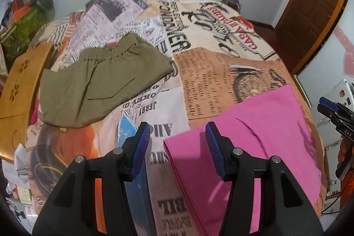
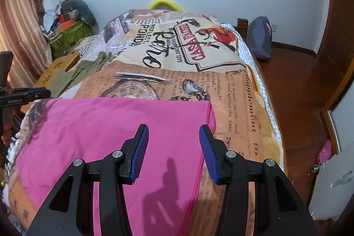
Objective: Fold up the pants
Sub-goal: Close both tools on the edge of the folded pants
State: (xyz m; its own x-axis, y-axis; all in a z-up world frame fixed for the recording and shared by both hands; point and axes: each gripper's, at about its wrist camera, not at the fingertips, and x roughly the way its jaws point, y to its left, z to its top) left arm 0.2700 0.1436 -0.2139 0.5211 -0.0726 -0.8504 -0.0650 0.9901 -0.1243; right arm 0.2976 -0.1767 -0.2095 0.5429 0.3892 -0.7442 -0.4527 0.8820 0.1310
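Pink pants (image 1: 254, 136) lie flat and folded on the printed bedspread; they fill the lower middle of the right wrist view (image 2: 110, 125). My left gripper (image 1: 177, 143) is open and empty, hovering over the pink pants' left edge. My right gripper (image 2: 173, 147) is open and empty, hovering over the pants near their right edge. The right gripper also shows at the right edge of the left wrist view (image 1: 329, 110), and the left gripper shows at the left edge of the right wrist view (image 2: 33, 92). Folded olive pants (image 1: 99, 83) lie further up the bed, also in the right wrist view (image 2: 73, 74).
The bed (image 2: 177, 59) carries a newspaper-print cover. A cardboard box (image 1: 20, 90) sits at its left side, with clutter and a green bag (image 2: 70, 34) behind. Wooden floor (image 2: 298, 92) and a dark bag (image 2: 258, 39) lie to the right. A yellow object (image 2: 164, 3) peeks over the far end.
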